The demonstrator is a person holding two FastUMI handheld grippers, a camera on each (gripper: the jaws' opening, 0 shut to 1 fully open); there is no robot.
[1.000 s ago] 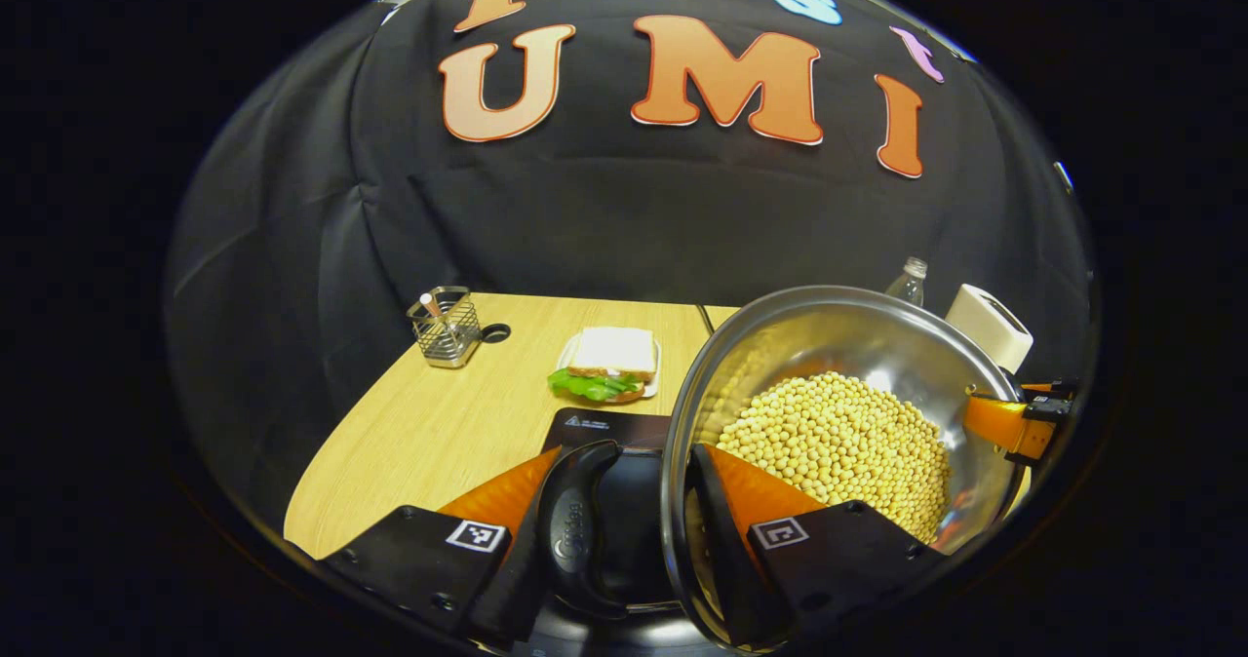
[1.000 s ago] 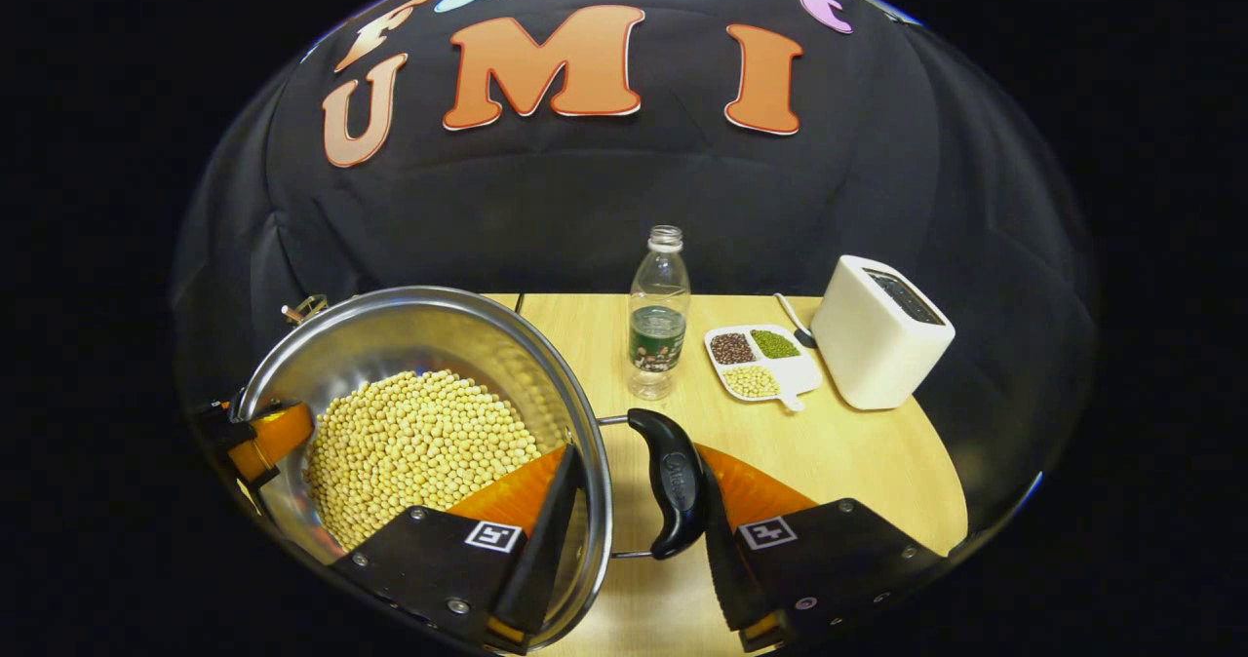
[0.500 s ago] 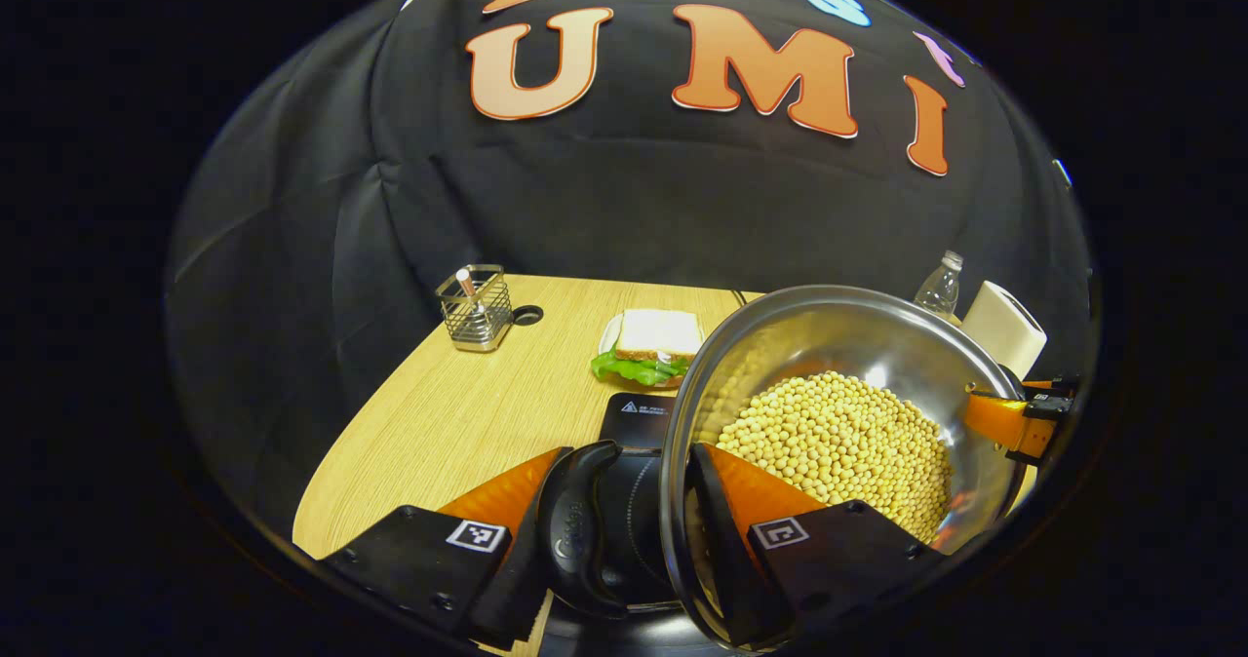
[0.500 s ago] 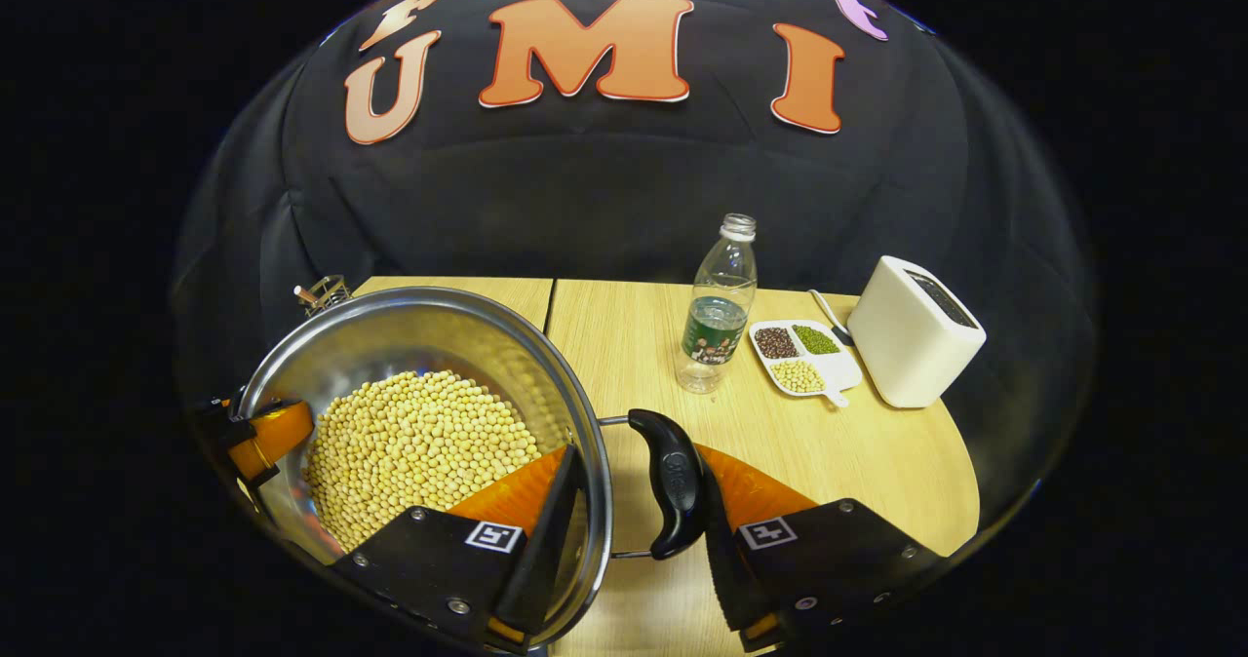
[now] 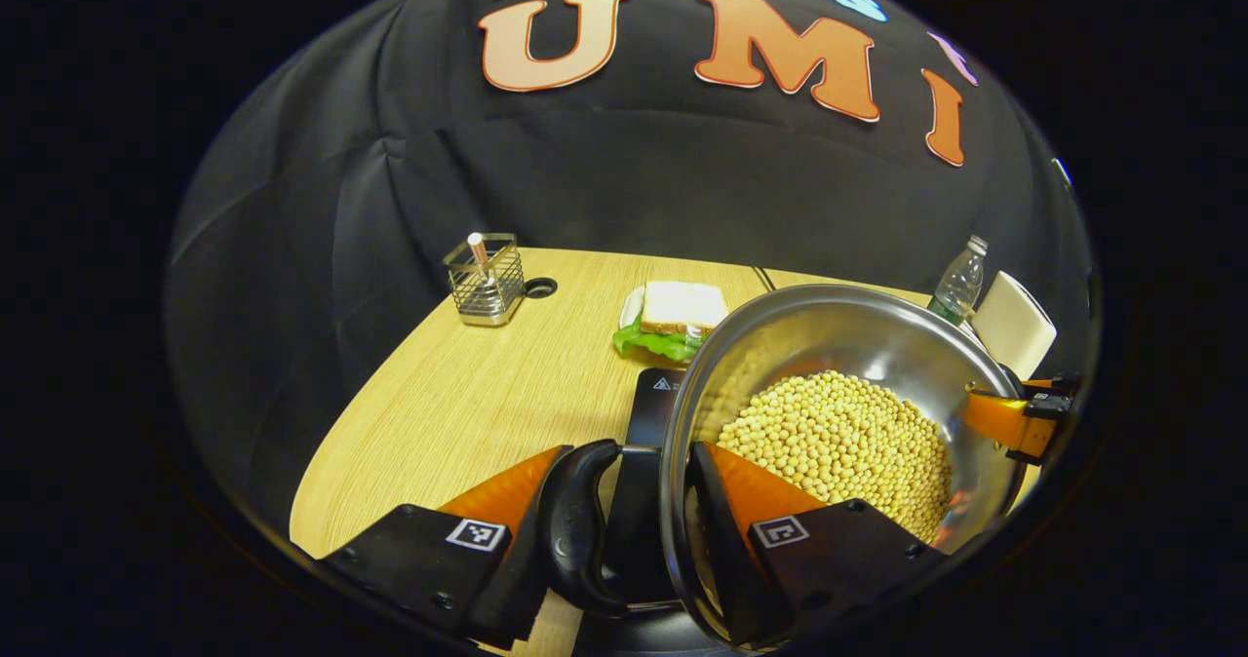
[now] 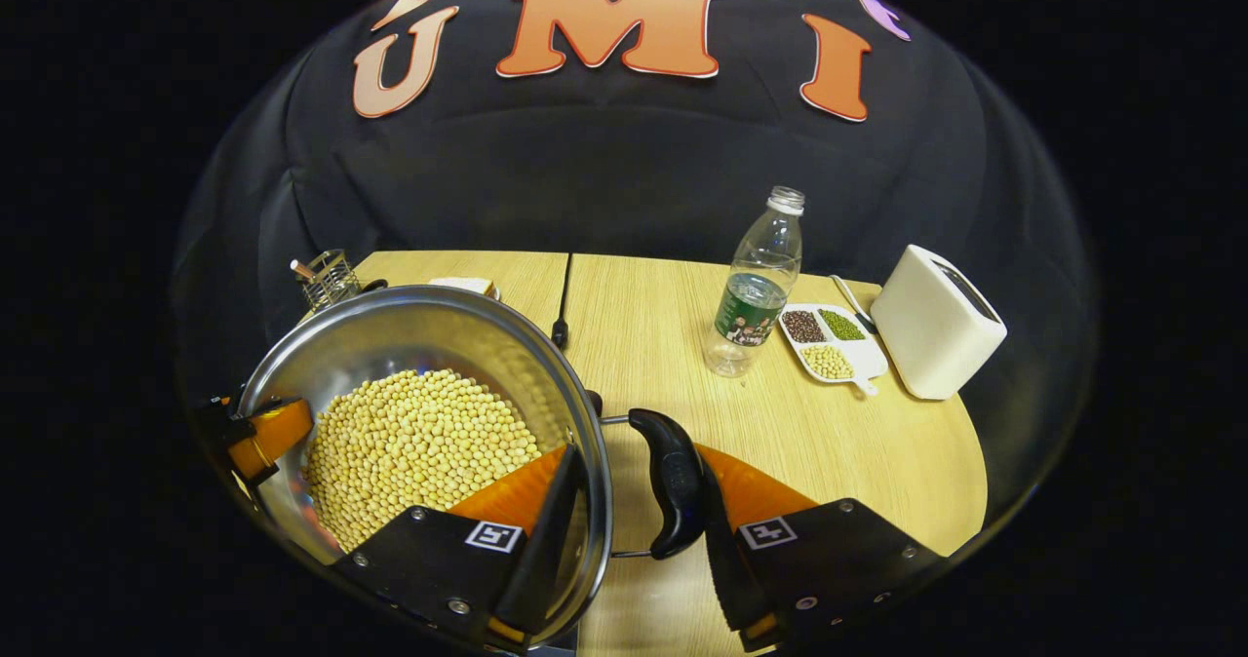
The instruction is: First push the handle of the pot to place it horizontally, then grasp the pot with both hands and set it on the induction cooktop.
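Your left gripper (image 5: 629, 530) and right gripper (image 6: 624, 530) each clamp 1 black side handle and the rim between their fingers, holding the steel pot (image 5: 838, 345) of yellow beans (image 5: 838, 447) at lower centre, above the wooden table (image 5: 468, 413) and the black induction cooktop (image 5: 648, 413).

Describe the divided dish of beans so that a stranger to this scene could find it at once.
Start at the wooden table and go to its far right, where a white toaster stands. The divided dish lies flat between it and the plastic bottle, holding dark, green and pale beans in separate compartments.
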